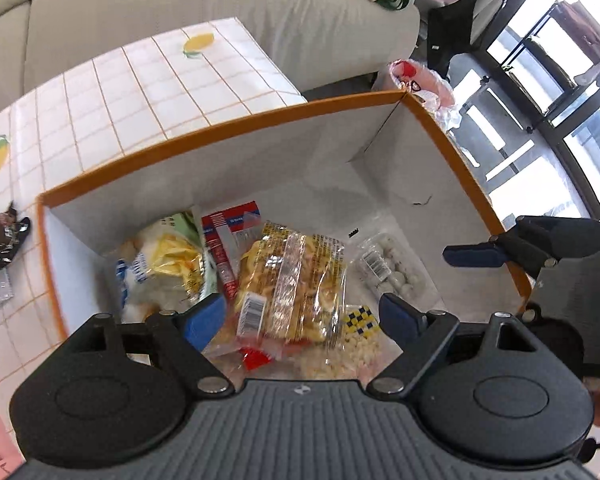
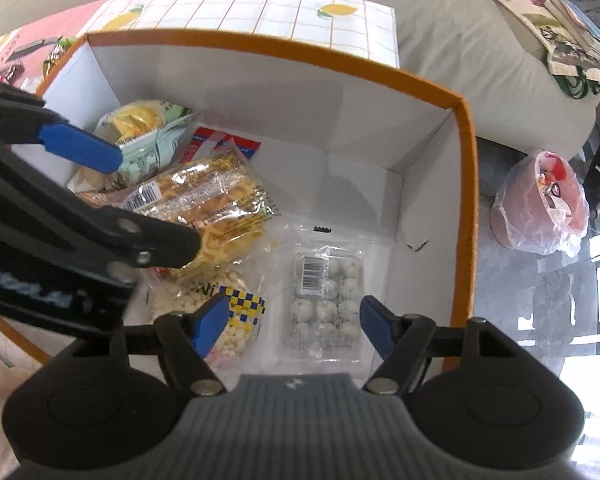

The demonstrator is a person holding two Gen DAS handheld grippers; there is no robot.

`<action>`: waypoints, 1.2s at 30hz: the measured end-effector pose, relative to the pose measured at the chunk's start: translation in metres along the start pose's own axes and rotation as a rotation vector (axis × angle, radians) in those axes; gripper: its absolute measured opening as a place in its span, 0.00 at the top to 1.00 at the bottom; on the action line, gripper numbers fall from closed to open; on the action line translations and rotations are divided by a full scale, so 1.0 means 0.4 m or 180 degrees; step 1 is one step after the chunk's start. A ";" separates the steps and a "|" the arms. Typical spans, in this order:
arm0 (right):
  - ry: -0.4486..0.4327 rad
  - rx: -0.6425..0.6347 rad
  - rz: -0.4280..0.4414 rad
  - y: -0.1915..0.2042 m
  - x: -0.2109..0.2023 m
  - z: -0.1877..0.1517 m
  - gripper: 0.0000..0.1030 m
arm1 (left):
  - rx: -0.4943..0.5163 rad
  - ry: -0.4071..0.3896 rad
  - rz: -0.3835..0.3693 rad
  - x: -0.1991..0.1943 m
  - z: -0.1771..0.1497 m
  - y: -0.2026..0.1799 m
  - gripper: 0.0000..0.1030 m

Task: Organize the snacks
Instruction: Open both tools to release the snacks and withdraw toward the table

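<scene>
both grippers hang over the orange-rimmed box (image 2: pixel 466 200), pointing steeply down into it, and neither has hold of anything. left gripper (image 1: pixel 302 320) has its blue pads spread wide above the yellow noodle pack (image 1: pixel 292 280), which lies loose on the pile with its long axis running away from the tool, towards the far wall. right gripper (image 2: pixel 290 326) stands fairly wide open too, straddling the clear tray of white balls (image 2: pixel 326 300) without touching it. that tray lies directly below and ahead, lengthways along the fingers, by the box's right wall. i judge the right hand is nearer to it, should it need shifting.
</scene>
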State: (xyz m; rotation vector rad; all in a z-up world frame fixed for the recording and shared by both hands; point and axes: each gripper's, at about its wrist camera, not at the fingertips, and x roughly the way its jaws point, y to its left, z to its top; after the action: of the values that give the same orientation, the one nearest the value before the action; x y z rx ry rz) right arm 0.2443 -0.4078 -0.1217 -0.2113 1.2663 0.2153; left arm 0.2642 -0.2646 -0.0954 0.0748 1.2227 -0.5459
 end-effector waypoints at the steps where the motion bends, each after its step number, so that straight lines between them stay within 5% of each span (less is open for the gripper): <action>1: -0.0024 0.0028 -0.0003 0.002 -0.010 -0.002 0.28 | 0.0006 -0.0027 0.0006 -0.011 -0.006 0.000 0.02; 19: -0.0798 0.0431 0.0210 0.180 -0.278 -0.019 0.05 | -0.0245 -0.0826 0.0263 -0.357 -0.196 0.141 0.02; 26: -0.1016 0.0479 0.0311 0.309 -0.330 -0.028 0.03 | -0.0502 -0.0994 0.0450 -0.457 -0.314 0.243 0.02; 36: -0.1635 0.0865 0.0112 0.487 -0.373 -0.101 0.03 | -0.0827 -0.1289 0.0729 -0.536 -0.488 0.375 0.02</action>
State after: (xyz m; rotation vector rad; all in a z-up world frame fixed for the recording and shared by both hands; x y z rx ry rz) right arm 0.1109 -0.2385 0.0021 0.0985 0.7765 0.1143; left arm 0.1103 0.0087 -0.0056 -0.1111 0.8650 -0.1853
